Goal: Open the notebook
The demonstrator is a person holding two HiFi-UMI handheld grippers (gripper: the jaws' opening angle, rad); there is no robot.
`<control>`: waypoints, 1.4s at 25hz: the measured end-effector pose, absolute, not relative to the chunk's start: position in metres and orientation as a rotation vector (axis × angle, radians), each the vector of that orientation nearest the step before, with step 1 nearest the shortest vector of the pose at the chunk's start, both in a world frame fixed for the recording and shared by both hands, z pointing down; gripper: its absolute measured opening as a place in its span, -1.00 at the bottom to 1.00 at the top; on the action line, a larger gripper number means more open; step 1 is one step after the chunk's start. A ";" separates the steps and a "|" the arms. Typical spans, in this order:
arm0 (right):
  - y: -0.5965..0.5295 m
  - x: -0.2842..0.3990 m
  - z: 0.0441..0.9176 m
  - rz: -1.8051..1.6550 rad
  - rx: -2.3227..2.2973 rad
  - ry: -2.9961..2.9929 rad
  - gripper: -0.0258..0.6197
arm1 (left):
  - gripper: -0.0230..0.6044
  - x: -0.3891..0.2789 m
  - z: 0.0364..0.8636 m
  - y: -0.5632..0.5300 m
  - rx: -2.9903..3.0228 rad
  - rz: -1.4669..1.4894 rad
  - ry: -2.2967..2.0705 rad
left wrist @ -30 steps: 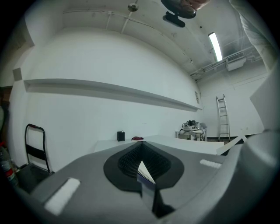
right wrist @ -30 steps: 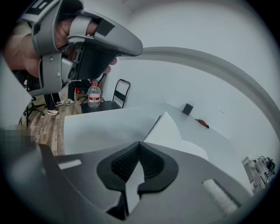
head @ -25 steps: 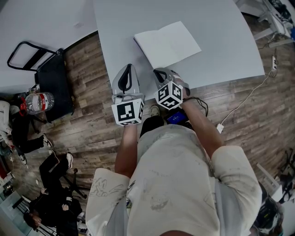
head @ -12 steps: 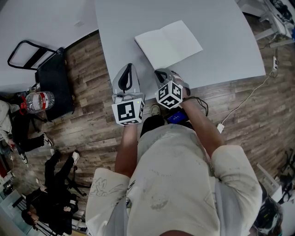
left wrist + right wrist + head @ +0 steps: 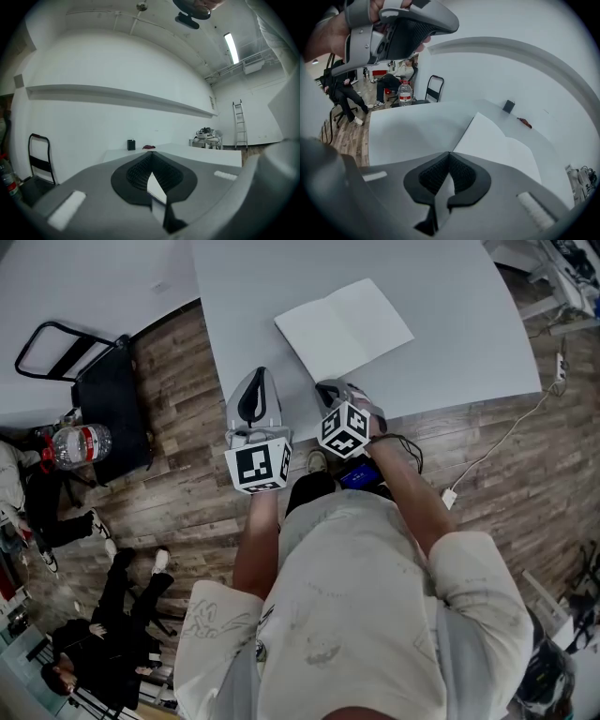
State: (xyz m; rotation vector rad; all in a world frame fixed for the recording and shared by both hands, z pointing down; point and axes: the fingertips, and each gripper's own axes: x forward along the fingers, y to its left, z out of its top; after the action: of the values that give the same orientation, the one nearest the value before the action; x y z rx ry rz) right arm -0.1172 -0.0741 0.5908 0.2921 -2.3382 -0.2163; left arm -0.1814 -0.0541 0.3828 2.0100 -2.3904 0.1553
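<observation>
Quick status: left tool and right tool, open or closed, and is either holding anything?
Left tool: closed, holding nothing.
Right tool: closed, holding nothing; the notebook lies open ahead of it, not gripped.

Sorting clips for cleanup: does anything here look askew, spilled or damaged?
Nothing stands out. The notebook lies open and flat on the table, turned at an angle to its edges, with no visible tears. The left tool and right tool are both shut and empty, by the table's near edge.
</observation>
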 end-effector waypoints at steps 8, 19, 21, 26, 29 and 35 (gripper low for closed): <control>-0.071 -0.115 0.602 -0.203 0.273 -2.312 -0.90 | -0.87 -0.180 0.385 -0.054 2.008 0.151 -2.389; -0.069 -0.116 0.610 -0.193 0.251 -2.289 -0.89 | -0.87 -0.182 0.384 -0.053 2.006 0.147 -2.398; -0.069 -0.115 0.611 -0.183 0.250 -2.290 -0.88 | -0.87 -0.181 0.385 -0.054 2.007 0.148 -2.396; -0.071 -0.114 0.611 -0.147 0.258 -2.293 -0.84 | -0.87 -0.181 0.385 -0.055 2.011 0.148 -2.390; -0.070 -0.113 0.610 -0.138 0.253 -2.293 -0.82 | -0.87 -0.181 0.386 -0.056 2.015 0.149 -2.385; -0.072 -0.114 0.606 -0.129 0.259 -2.309 -0.74 | -0.87 -0.182 0.386 -0.057 2.020 0.149 -2.383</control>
State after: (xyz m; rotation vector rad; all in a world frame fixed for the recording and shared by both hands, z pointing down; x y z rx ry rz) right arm -0.1141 -0.0719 0.6063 0.2589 -2.3094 -0.1290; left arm -0.1816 -0.0572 0.3860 2.0202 -2.3832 0.1487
